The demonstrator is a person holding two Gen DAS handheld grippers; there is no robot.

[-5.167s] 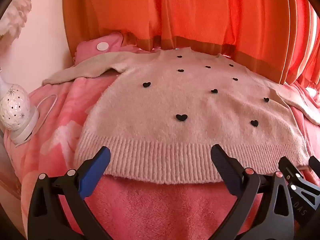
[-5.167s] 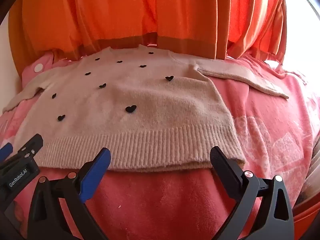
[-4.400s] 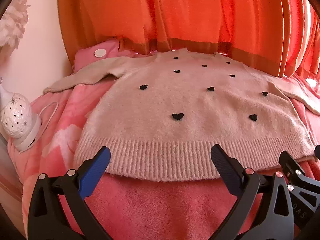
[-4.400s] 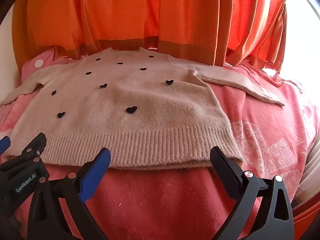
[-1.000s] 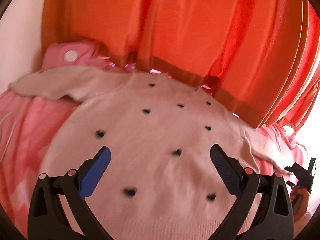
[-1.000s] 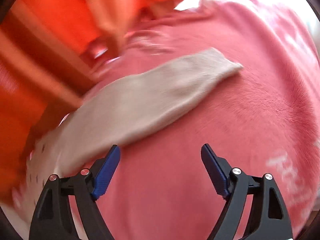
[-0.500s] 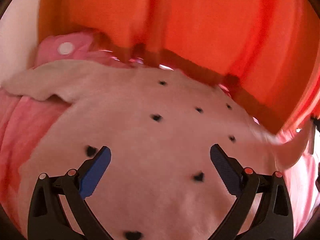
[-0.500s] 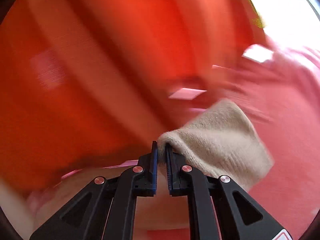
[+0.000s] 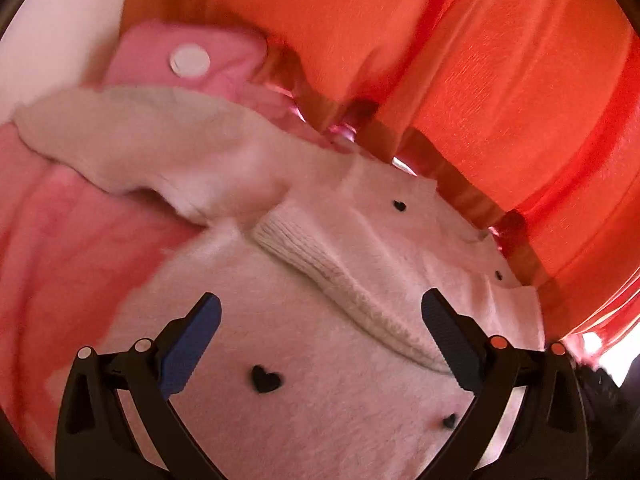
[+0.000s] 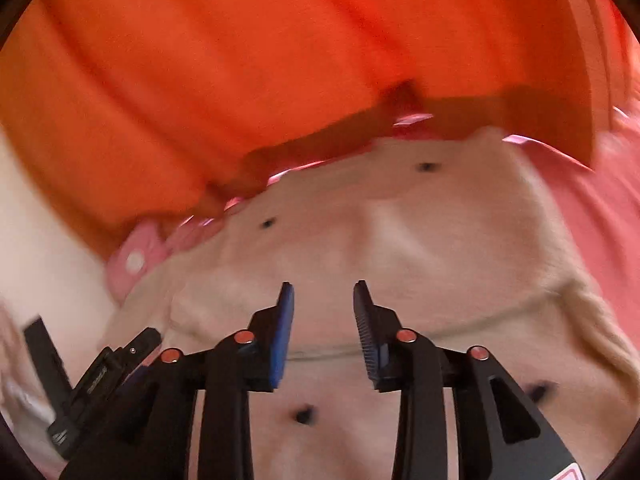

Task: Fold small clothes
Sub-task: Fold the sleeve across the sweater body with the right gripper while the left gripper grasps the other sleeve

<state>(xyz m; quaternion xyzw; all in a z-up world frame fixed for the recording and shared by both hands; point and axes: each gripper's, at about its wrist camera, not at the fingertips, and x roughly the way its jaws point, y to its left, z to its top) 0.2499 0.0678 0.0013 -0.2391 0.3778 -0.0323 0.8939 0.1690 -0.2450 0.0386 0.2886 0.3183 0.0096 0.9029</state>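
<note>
Sweater (image 9: 304, 320) fabric, cream with small black hearts, is spread flat on a pink blanket (image 9: 60, 248) in front of an orange curtain (image 9: 460, 60). One sleeve (image 9: 328, 272) is seen folded inward across the chest, its ribbed cuff lying on the body of the garment; the other sleeve (image 9: 132, 136) is stretched outward toward a pink pillow (image 9: 180, 56). The left tool (image 9: 320, 332) is held above the sweater with its blue-padded jaws spread wide and nothing between them. The right tool (image 10: 323, 328) is seen over the sweater (image 10: 400, 248) with its jaws parted by a narrow gap and nothing gripped. Motion blur softens the right wrist view.
</note>
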